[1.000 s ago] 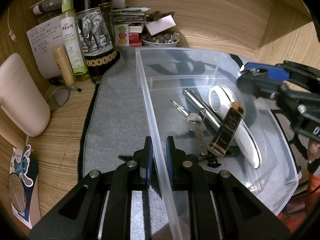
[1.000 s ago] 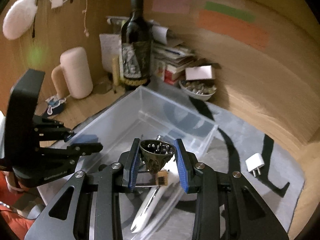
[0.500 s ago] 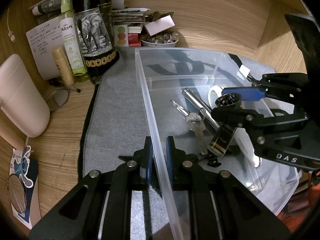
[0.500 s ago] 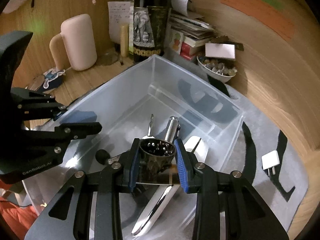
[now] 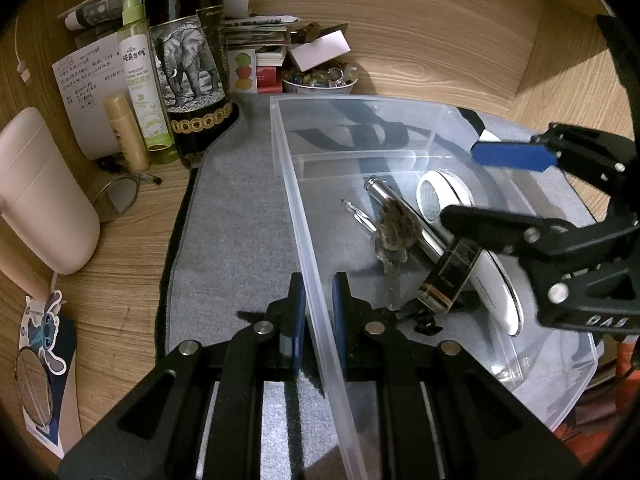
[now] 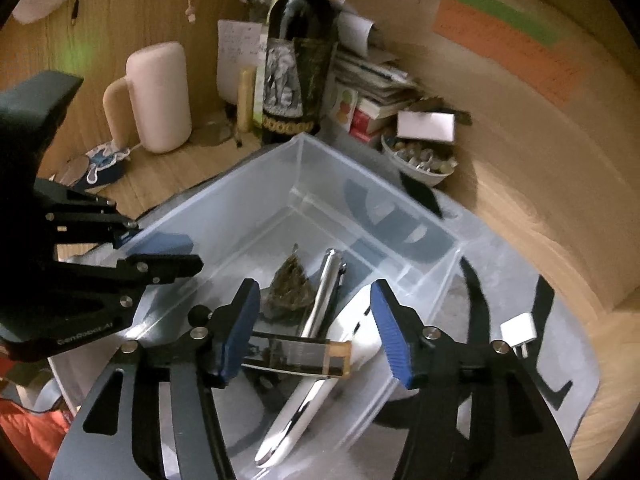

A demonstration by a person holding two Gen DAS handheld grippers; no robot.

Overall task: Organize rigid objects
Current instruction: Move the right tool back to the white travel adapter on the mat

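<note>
A clear plastic bin sits on a grey mat. My left gripper is shut on its near side wall. My right gripper hovers over the bin with its jaws opening and nothing between the pads. Below it a small dark bronze cup-shaped piece shows as a blur on the keys. Beside it in the bin lie a silver tube, a white oval device and a black bar with an amber end.
A white plug lies on the mat right of the bin. At the back stand a wine bottle, a spray bottle, a pink jug, a bowl of beads and stacked books. Wooden walls close the corner.
My right gripper has spread its jaws and let go of the dark cup-shaped piece, which dropped into the bin onto the keys. The left gripper has kept its hold on the bin wall.
</note>
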